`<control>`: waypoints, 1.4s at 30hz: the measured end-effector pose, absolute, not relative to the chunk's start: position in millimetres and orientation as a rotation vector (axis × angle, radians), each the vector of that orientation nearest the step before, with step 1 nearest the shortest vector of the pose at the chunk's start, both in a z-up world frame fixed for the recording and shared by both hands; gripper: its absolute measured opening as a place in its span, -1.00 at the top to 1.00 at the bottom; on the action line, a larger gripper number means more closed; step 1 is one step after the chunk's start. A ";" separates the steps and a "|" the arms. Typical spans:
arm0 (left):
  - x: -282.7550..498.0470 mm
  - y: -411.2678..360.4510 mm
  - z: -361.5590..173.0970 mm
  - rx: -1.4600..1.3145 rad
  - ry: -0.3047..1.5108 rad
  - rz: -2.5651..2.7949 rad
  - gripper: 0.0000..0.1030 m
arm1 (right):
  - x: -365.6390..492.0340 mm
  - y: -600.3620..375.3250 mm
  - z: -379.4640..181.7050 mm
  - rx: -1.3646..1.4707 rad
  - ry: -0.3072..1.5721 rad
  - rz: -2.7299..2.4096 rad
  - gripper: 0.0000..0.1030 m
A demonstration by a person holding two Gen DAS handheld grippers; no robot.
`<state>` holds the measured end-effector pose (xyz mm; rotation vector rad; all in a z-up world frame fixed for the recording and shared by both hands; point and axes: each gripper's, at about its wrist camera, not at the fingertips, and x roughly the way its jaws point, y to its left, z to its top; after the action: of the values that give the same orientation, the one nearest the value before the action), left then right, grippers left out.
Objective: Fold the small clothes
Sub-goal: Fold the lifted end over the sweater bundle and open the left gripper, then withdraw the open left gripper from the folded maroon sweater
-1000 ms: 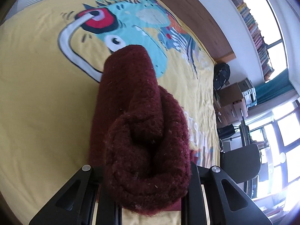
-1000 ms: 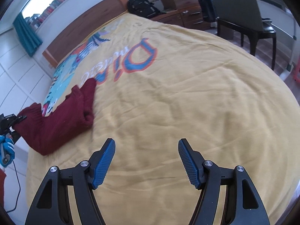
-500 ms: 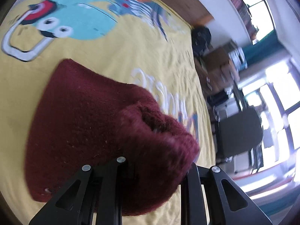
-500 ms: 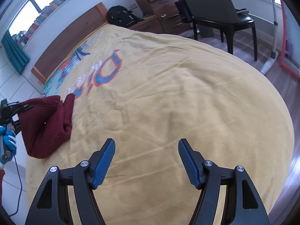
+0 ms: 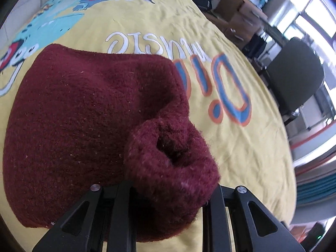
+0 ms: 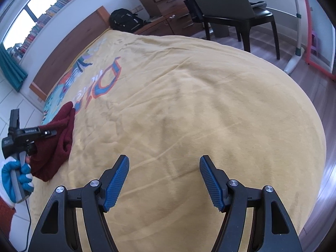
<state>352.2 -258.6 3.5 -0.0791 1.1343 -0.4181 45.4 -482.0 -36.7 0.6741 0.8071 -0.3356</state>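
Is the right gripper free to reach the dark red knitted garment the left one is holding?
Probably yes. The right gripper hangs open and empty over bare yellow bedspread, nothing lying between it and the dark red knitted garment off to its left, pinched in the left gripper.

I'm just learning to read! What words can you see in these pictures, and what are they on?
"music", white letters, upside down, on the yellow bedspread beyond the dark red knit.
"Di", big blue letters with orange edges, also upside down; any further letters hide behind the knit.
Black backpack: white label too small to read.
Book spines on the high shelf: too small to read.
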 end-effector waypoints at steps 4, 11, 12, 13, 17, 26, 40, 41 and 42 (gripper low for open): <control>350.3 -265.1 0.6 -0.076 1.139 -0.425 0.39 | 44.2 -480.0 -33.3 0.669 0.804 -0.334 -0.39; 342.9 -277.3 10.3 -0.101 1.156 -0.523 0.09 | 40.7 -475.6 -29.2 0.661 0.804 -0.333 -0.39; 342.3 -279.0 11.2 -0.097 1.155 -0.525 0.09 | 39.8 -474.8 -28.3 0.662 0.802 -0.332 -0.39; 341.4 -279.7 12.1 -0.091 1.155 -0.526 0.09 | 38.5 -474.0 -26.9 0.663 0.799 -0.332 -0.39; 339.4 -276.9 14.0 -0.092 1.162 -0.528 0.09 | 36.2 -467.6 -20.8 0.668 0.783 -0.327 -0.39; 318.8 -270.6 31.1 -0.021 1.114 -0.559 0.09 | 33.0 -459.4 -13.0 0.691 0.747 -0.317 -0.39; 285.8 -234.2 66.5 0.030 1.038 -0.519 0.09 | 21.9 -454.5 8.3 0.688 0.710 -0.306 -0.39; 282.2 -230.7 67.7 0.034 1.035 -0.516 0.09 | 20.9 -453.5 9.3 0.689 0.707 -0.303 -0.39; 278.3 -226.9 68.3 0.041 1.034 -0.512 0.09 | 20.1 -452.2 10.7 0.690 0.705 -0.300 -0.39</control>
<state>278.3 -226.9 68.3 0.0408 1.0340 -0.5122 20.1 -452.2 10.7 0.6900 0.7047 -0.2998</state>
